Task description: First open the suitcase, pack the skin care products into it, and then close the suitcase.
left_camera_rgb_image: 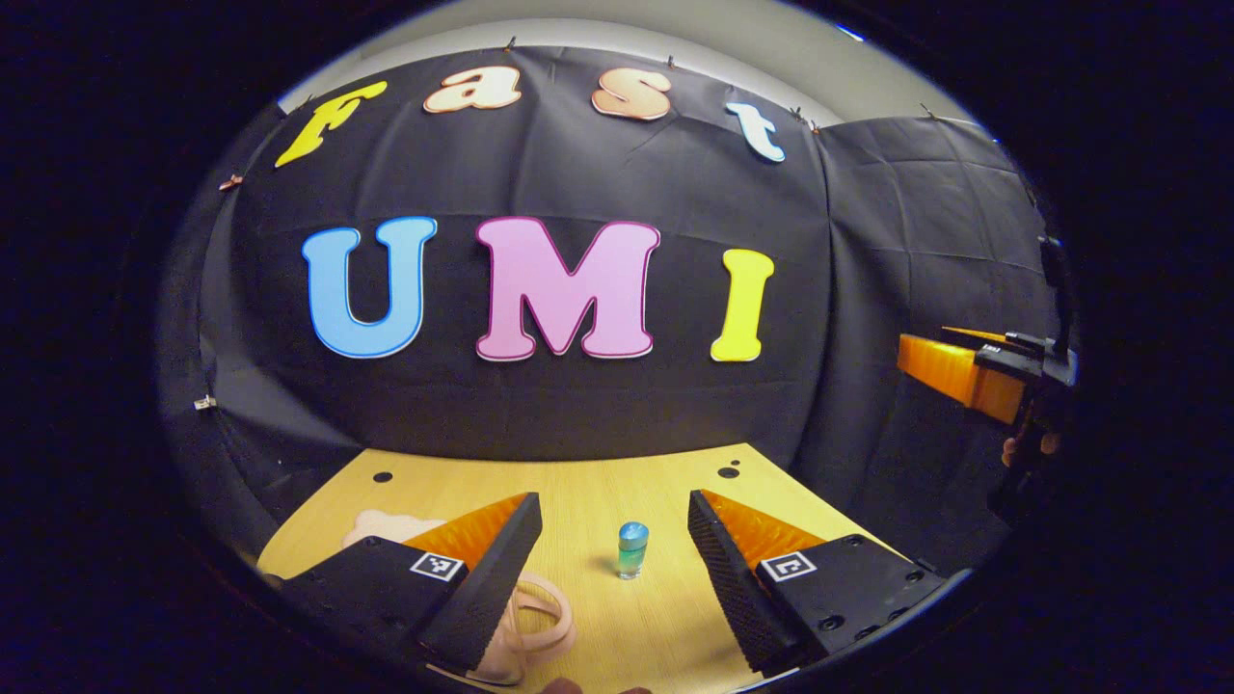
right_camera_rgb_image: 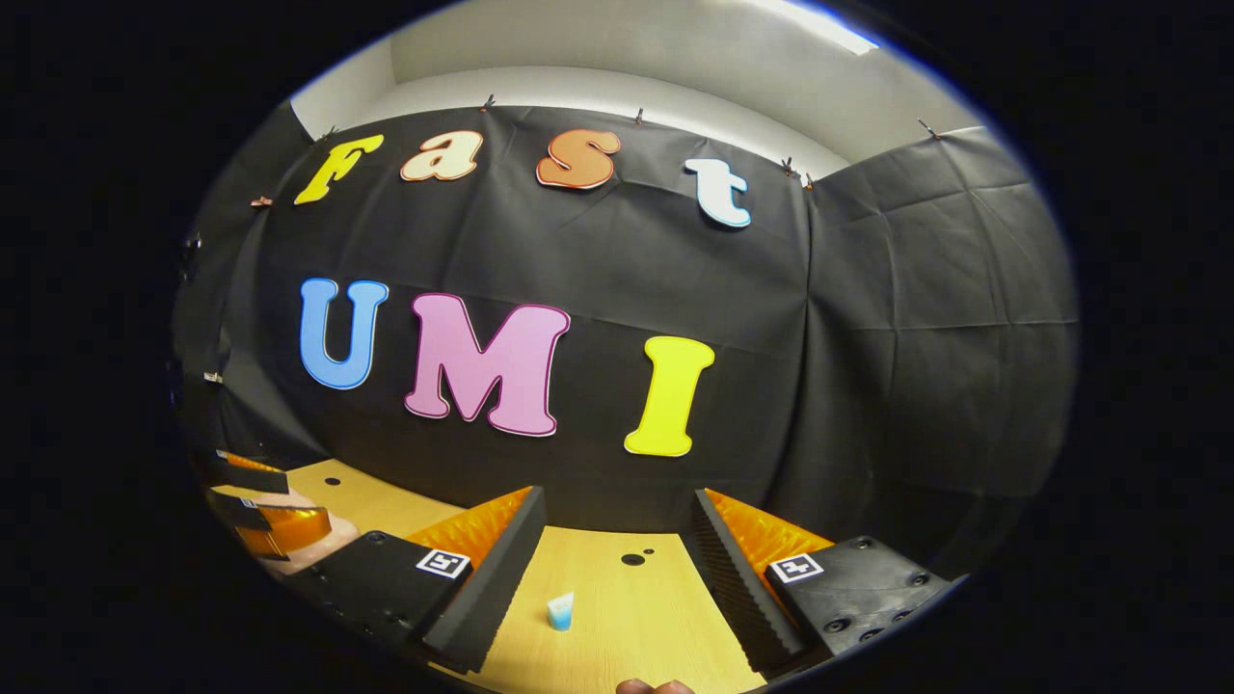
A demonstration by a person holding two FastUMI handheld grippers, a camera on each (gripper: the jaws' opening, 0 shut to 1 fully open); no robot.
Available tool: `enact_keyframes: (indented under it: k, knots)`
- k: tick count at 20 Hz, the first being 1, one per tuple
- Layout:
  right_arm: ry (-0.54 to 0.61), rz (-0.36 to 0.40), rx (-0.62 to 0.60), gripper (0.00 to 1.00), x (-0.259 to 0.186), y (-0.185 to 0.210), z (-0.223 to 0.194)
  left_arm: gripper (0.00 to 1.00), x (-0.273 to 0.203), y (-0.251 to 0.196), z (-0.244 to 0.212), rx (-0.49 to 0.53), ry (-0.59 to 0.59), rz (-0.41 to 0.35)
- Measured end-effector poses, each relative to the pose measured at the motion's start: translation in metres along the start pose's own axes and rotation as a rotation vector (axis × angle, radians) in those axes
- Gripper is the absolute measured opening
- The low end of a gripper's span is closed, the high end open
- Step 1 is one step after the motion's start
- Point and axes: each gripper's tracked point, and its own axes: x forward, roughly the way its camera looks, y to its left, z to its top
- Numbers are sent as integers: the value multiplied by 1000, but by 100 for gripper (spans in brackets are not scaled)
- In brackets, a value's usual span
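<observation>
suitcase: pretty sure it's the pink thing (left_camera_rgb_image: 525, 627) lying flat on the wooden table (left_camera_rgb_image: 598, 482), low in the left gripper view and mostly tucked behind that gripper's left finger. I can make out a looped handle and a rounded edge, that's about it. Can't tell if it's open, though my guess is the task is right at the start.

little bottle: a small bottle with a blue rounded cap (left_camera_rgb_image: 632, 548) stands upright on the table, past the fingertips and between them. Probably one of the skin care bits, just waiting to be packed.

pale blue cup-ish item: in the right gripper view a tiny light blue piece (right_camera_rgb_image: 560, 611) sits on the table between that gripper's fingers. Too small to say what it is.

left gripper (left_camera_rgb_image: 613, 520): fingers spread wide, nothing in them, held above the table. Looks like a ready pose, lined up on the bottle.

right gripper (right_camera_rgb_image: 617, 516): also wide apart and empty, held over the table.

view differences: the left gripper view catches the pink case and the other gripper off at the right edge with a bit of hand. The right gripper view picks up the other gripper at its far left.
</observation>
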Motion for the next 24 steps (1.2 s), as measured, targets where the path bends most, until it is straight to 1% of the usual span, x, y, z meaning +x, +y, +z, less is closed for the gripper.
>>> enact_keyframes:
  k: [1,3,7,8,9,11,13,15,17,18,19,20,21,23,24]
  knots:
    - [5,-3,4,96,0,-2,-2,96,9,6,-12,-25,43,3]
    - [15,-22,4,96,1,-8,-5,96,25,10,-36,-115,134,-8]
    - [34,-76,-9,96,-3,-24,-10,95,47,26,-95,-262,395,-6]
    - [38,-90,-11,96,-4,-27,-11,95,52,31,-104,-281,435,1]
    - [43,-103,-15,96,-6,-30,-12,95,58,37,-119,-276,476,17]
    - [49,-129,-25,96,-9,-36,-13,95,67,50,-143,-221,554,61]
    - [52,-150,-29,96,-11,-39,-12,95,70,54,-162,-194,638,76]
    - [49,-165,-31,96,-15,-40,-10,95,77,53,-184,-195,728,75]
    - [50,-176,-35,96,-15,-40,-9,95,84,49,-201,-219,797,60]
    - [52,-179,-39,96,-18,-39,-9,95,92,50,-203,-203,798,57]
    - [55,-185,-46,96,-20,-39,-10,90,96,50,-201,-178,783,38]
    - [54,-192,-54,96,-22,-39,-9,89,100,51,-201,-158,784,37]
    - [56,-198,-62,96,-24,-39,-9,91,103,50,-203,-149,790,28]
    - [64,-209,-74,96,-27,-39,-10,88,106,42,-214,-161,831,-10]
    - [65,-215,-79,96,-29,-39,-10,88,107,42,-219,-161,844,-13]
